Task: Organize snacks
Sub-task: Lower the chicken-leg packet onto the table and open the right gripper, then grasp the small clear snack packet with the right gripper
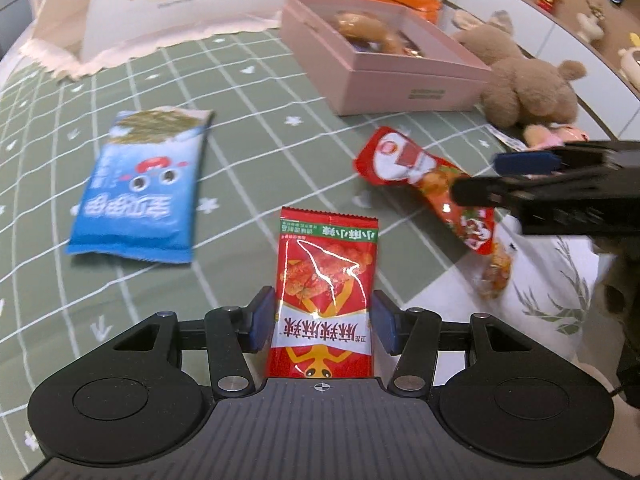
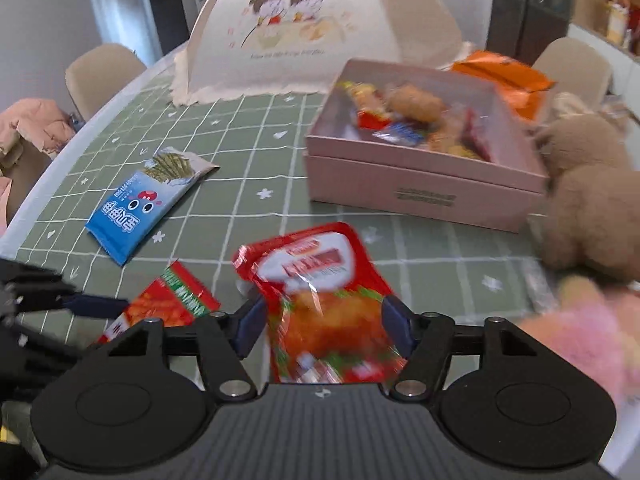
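Note:
My left gripper is shut on a red spicy snack packet, which stays sharp while the table blurs behind it. In the right wrist view that packet sits beside a left finger. A crumpled red and white snack pouch is raised off the cloth, with my right gripper shut on it. From the left wrist view the right gripper crosses the pouch, whose ends droop. A blue seaweed pack lies flat to the left. The open pink box holds several snacks.
A brown plush bear leans beside the box. A white domed food cover stands at the back, an orange bag behind the box. Chairs flank the table. Green checked cloth covers it.

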### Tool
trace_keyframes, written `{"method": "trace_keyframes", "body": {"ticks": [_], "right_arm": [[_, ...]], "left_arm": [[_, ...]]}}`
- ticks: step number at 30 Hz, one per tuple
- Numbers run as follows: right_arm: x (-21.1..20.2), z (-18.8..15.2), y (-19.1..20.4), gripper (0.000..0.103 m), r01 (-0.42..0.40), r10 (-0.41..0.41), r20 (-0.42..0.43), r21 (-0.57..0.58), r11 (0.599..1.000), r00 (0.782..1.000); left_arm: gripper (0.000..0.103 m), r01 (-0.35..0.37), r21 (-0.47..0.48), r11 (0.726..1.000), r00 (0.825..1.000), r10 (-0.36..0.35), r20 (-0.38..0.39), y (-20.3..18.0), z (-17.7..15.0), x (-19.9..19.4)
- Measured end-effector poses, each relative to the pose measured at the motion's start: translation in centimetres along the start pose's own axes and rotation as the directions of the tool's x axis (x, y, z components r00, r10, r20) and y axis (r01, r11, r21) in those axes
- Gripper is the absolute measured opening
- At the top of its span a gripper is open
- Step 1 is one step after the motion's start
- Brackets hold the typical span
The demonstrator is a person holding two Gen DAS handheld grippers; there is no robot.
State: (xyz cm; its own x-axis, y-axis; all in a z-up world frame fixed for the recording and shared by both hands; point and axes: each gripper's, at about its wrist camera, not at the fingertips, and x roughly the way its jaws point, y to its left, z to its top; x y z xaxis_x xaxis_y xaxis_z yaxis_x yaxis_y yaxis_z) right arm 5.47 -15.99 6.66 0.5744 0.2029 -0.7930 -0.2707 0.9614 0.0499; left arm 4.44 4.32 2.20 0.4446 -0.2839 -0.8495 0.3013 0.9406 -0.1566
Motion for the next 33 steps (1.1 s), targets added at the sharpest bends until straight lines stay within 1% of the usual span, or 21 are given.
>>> {"method": "trace_keyframes", "body": {"ticks": [2,5,8,10,11,13,15,16,19,21,23,24,26,27,28,30,31,33], "right_arm": [[-1.4,-1.3,-0.8,0.066,0.019,-0.019,0.0,0.019,1.0,1.0],[-2.4,-3.4,-1.4,0.066,0.032,-0.031,-0.016,0.064,0.997,0.999],[-2.1,-5.1,-1.3,0.066,0.026,-0.022,-0.04,0.099,0.995,0.999],[-1.4,-5.7,-1.0,0.066,0.021,-0.014,-0.063,0.119,0.993,0.998],[-1.5,-5.9,-1.0,0.066,0.018,-0.012,-0.053,0.125,0.992,0.999],[-1.7,-6.1,-0.6,0.066,0.03,-0.024,-0.058,0.107,0.994,0.998],[-2.1,-6.2,-0.2,0.066,0.061,-0.057,-0.051,0.067,0.996,0.997],[-2.4,-6.2,-0.2,0.066,0.052,-0.049,-0.047,0.058,0.997,0.998],[-2.8,-5.9,-0.1,0.067,-0.027,0.029,-0.037,0.059,0.998,0.999],[-2.2,-5.5,0.4,0.069,-0.039,0.041,-0.039,0.056,0.998,0.998],[-0.8,-5.2,0.9,0.069,-0.016,0.018,-0.054,0.042,0.999,0.998],[-0.1,-5.1,1.0,0.071,0.004,-0.001,-0.068,0.038,0.999,0.998],[0.8,-5.0,1.1,0.076,0.011,-0.008,-0.078,0.043,0.999,0.997],[0.8,-5.0,1.2,0.075,0.021,-0.018,-0.08,0.036,0.999,0.997],[0.8,-5.0,1.4,0.074,0.026,-0.023,-0.087,0.029,0.999,0.996],[0.2,-5.1,1.5,0.05,0.027,-0.025,-0.087,0.028,0.999,0.996],[-0.2,-5.1,1.5,0.033,0.02,-0.017,-0.094,0.034,0.999,0.995],[-0.9,-5.1,1.3,0.025,0.025,-0.021,-0.089,0.046,0.999,0.996]], "left_arm": [[0.058,-0.008,0.021,1.0,1.0,0.008,0.002,-0.7,-0.1,0.1],[0.06,-0.031,0.05,0.998,0.999,0.031,0.007,-1.6,-0.3,0.2],[0.06,-0.054,0.081,0.995,0.999,0.053,0.012,-2.1,-0.6,0.2],[0.06,-0.052,0.092,0.994,0.999,0.051,0.006,-2.3,-0.6,0.1],[0.06,-0.047,0.093,0.995,0.999,0.047,0.002,-2.2,-0.7,0.1],[0.06,-0.037,0.089,0.995,0.999,0.038,-0.004,-2.0,-0.6,0.0],[0.06,-0.03,0.081,0.996,1.0,0.03,-0.004,-1.8,-0.8,-0.1],[0.06,-0.028,0.08,0.996,1.0,0.028,-0.002,-1.8,-0.8,-0.1],[0.06,-0.027,0.08,0.996,1.0,0.027,0.001,-1.8,-1.0,-0.2],[0.06,-0.026,0.084,0.996,1.0,0.026,0.001,-1.9,-1.0,-0.2],[0.06,-0.023,0.086,0.996,1.0,0.023,0.0,-1.9,-0.9,-0.2],[0.06,-0.022,0.088,0.996,1.0,0.022,-0.001,-1.9,-0.9,-0.2],[0.06,-0.02,0.093,0.995,1.0,0.02,-0.002,-1.8,-1.0,-0.3],[0.06,-0.018,0.096,0.995,1.0,0.018,-0.002,-1.8,-1.1,-0.4],[0.06,-0.017,0.098,0.995,1.0,0.017,-0.001,-1.8,-1.2,-0.4],[0.06,-0.013,0.092,0.996,1.0,0.013,0.003,-1.7,-1.3,-0.5],[0.06,-0.013,0.091,0.996,1.0,0.013,0.005,-1.7,-1.3,-0.5],[0.06,-0.02,0.099,0.995,1.0,0.019,0.005,-1.9,-1.3,-0.5]]}}
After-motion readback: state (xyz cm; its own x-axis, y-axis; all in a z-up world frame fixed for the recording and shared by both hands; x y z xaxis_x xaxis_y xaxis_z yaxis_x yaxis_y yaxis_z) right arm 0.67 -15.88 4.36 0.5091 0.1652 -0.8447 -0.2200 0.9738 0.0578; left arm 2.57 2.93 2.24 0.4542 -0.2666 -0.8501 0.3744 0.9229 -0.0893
